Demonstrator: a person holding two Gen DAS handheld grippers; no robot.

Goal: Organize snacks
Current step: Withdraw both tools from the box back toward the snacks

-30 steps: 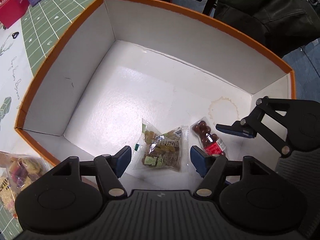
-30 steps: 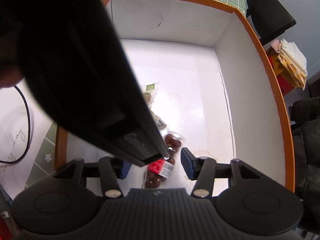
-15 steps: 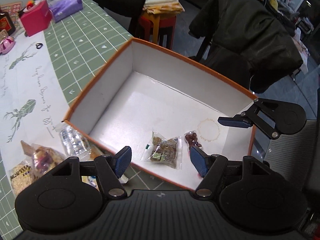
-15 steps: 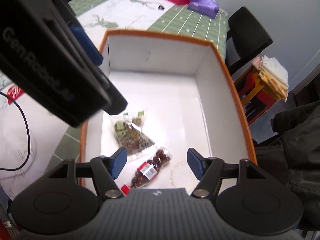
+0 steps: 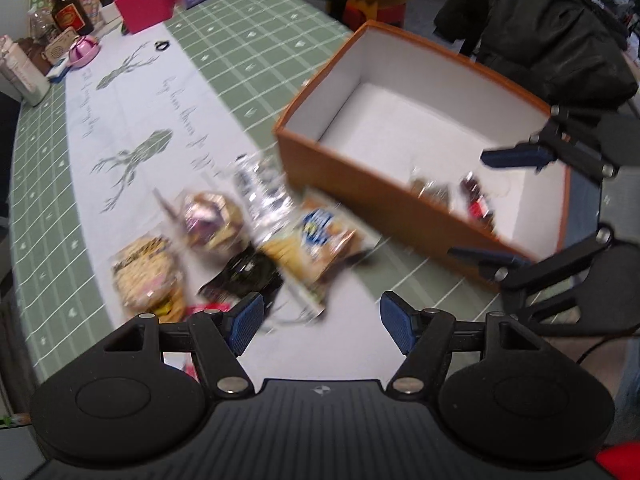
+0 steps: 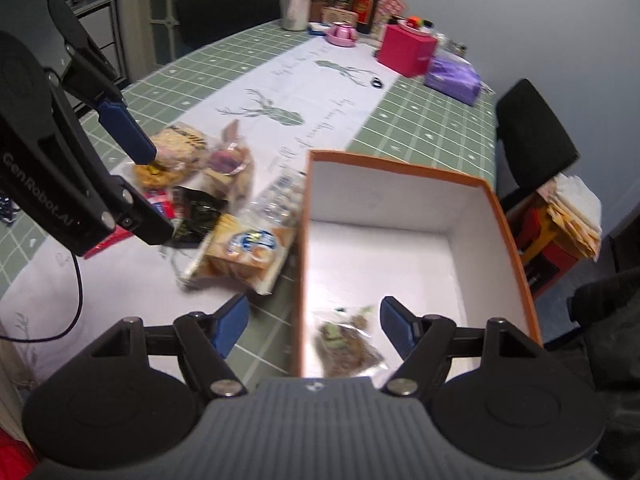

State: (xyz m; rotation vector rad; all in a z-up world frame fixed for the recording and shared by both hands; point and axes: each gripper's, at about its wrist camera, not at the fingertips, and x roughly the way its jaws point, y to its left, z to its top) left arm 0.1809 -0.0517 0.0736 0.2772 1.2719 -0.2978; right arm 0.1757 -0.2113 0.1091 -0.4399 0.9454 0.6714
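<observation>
Snacks (image 5: 224,240) are lying in a loose heap on the surface (image 5: 132,92), left of the orange box (image 5: 384,196), touching and overlapping one another: a round cracker pack (image 5: 146,272) at the far left, then a clear bag of purple-wrapped sweets (image 5: 210,220), a black pouch (image 5: 244,270), a crinkly clear pack (image 5: 260,188) and a biscuit pack with a blue label (image 5: 316,242) nearest the box wall. Blur is smearing the labels, so brands cannot be read. Inside the box, two snacks are already sitting against the near wall: a clear pack of green-and-brown pieces (image 6: 346,344) and a small pack of dark round sweets (image 5: 476,200). Left tool (image 5: 318,322) is hovering over the near edge of the heap, jaws standing wide, nothing between them. Right tool (image 6: 314,322) is straddling the box's near-left wall from above, its jaws having just been opening, nothing gripped; the green-and-brown pack is lying below it, free of the pads. Judging from this, the step in hand is the return from a drop-off to fetch the next item; most of the heap is not yet packed. Next move calls for picking one snack off the top, likely the biscuit pack or the black pouch, lowering open jaws around a single edge so neighbours are not dragged along.
</observation>
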